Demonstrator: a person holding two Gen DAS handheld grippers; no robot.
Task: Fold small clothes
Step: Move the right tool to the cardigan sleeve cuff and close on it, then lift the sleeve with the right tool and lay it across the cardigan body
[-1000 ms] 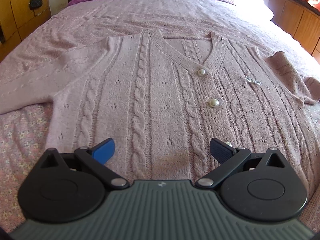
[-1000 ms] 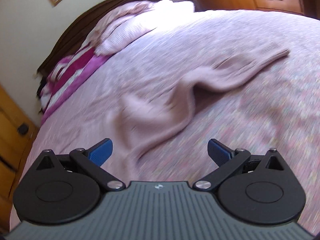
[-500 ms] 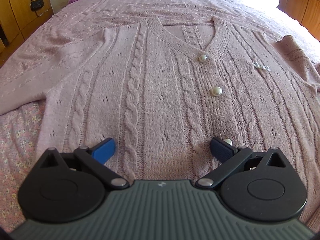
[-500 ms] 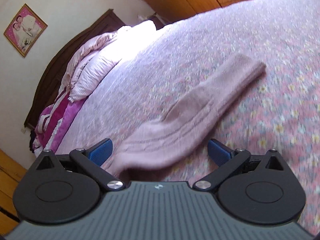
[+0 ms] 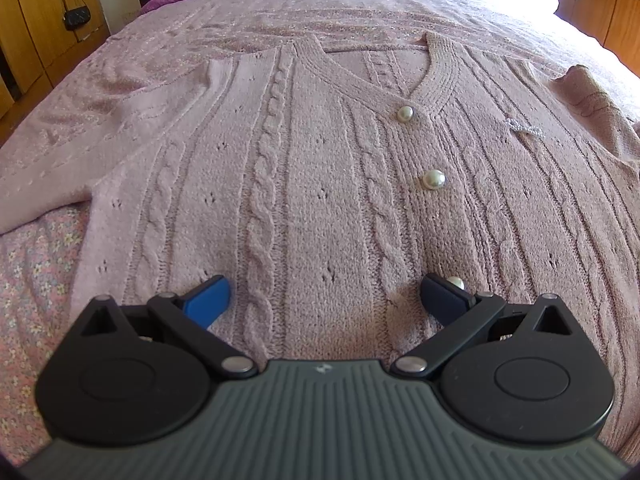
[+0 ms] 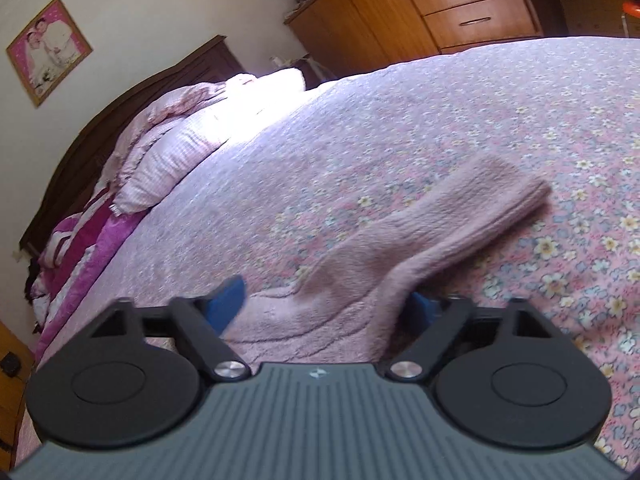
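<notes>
A pale pink cable-knit cardigan (image 5: pixel 320 160) with pearl buttons (image 5: pixel 434 179) lies flat and face up on the bed, neckline away from me. My left gripper (image 5: pixel 324 296) hovers open just over its lower front, with nothing pinched between the blue pads. In the right wrist view, the cardigan's right sleeve (image 6: pixel 440 232) stretches out over the floral bedspread (image 6: pixel 540 112), cuff at the far end. My right gripper (image 6: pixel 328 304) straddles the near part of that sleeve. Its jaws are closing with the knit between them, and the right pad is partly hidden behind the fabric.
Pillows and a folded purple quilt (image 6: pixel 160 160) are piled at the dark headboard. A wooden dresser (image 6: pixel 440 12) stands beyond the bed's far side, and a wooden wardrobe (image 5: pixel 32 20) is on the left in the left wrist view. The other sleeve (image 5: pixel 48 168) runs off left.
My right gripper swung along the sleeve and came down over it, and its jaws have narrowed around the knit. The left gripper tipped slightly closer to the cardigan front and stayed open.
</notes>
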